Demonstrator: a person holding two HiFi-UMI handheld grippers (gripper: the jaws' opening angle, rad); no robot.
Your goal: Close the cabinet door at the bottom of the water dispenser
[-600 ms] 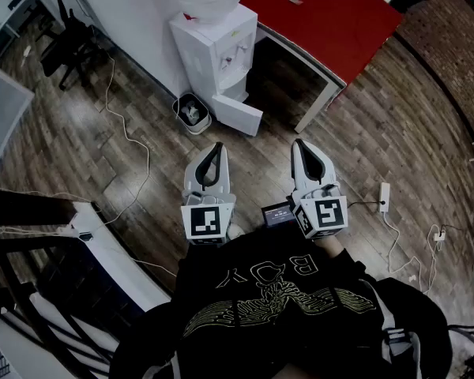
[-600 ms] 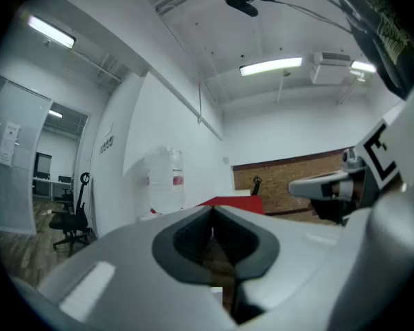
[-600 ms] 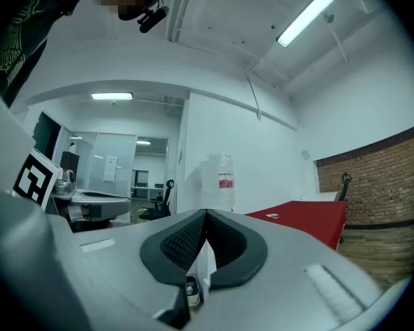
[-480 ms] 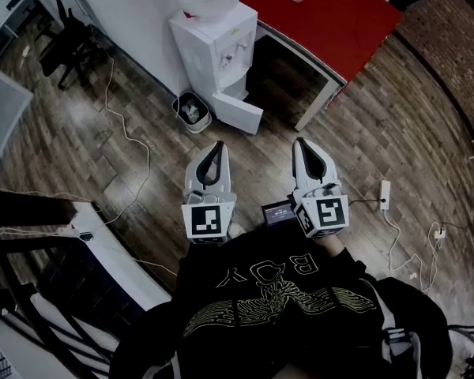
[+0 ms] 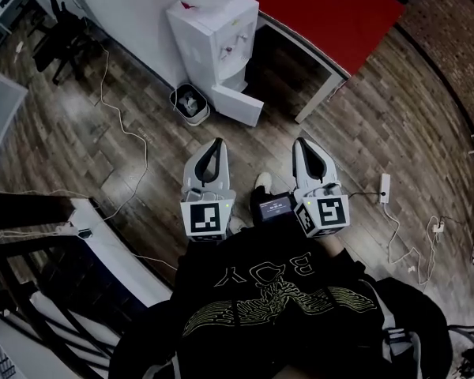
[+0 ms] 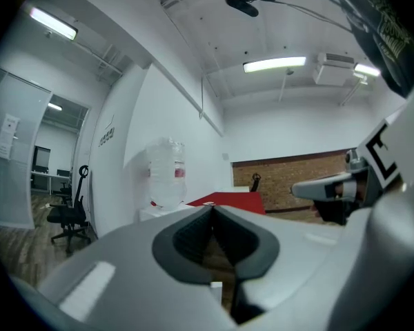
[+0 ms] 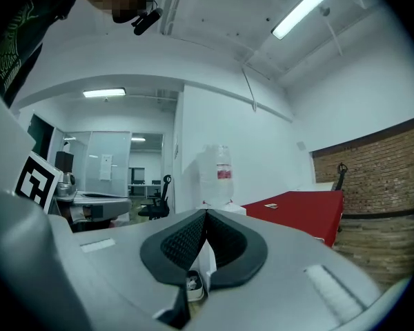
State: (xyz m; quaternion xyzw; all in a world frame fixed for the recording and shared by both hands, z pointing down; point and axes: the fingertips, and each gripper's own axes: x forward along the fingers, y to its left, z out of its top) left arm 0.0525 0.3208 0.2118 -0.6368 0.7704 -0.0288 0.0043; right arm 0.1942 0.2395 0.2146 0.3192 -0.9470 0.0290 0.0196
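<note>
I am holding my left gripper (image 5: 215,145) and right gripper (image 5: 300,144) pinched shut and empty, with the open cabinet door (image 5: 238,106) well ahead of my fingers (image 5: 196,172), so I must step closer.

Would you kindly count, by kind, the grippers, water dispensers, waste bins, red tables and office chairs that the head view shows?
Grippers: 2, the left gripper and the right gripper
Water dispenser: 1
Waste bin: 1
Red table: 1
Office chair: 1
Total: 6
</note>
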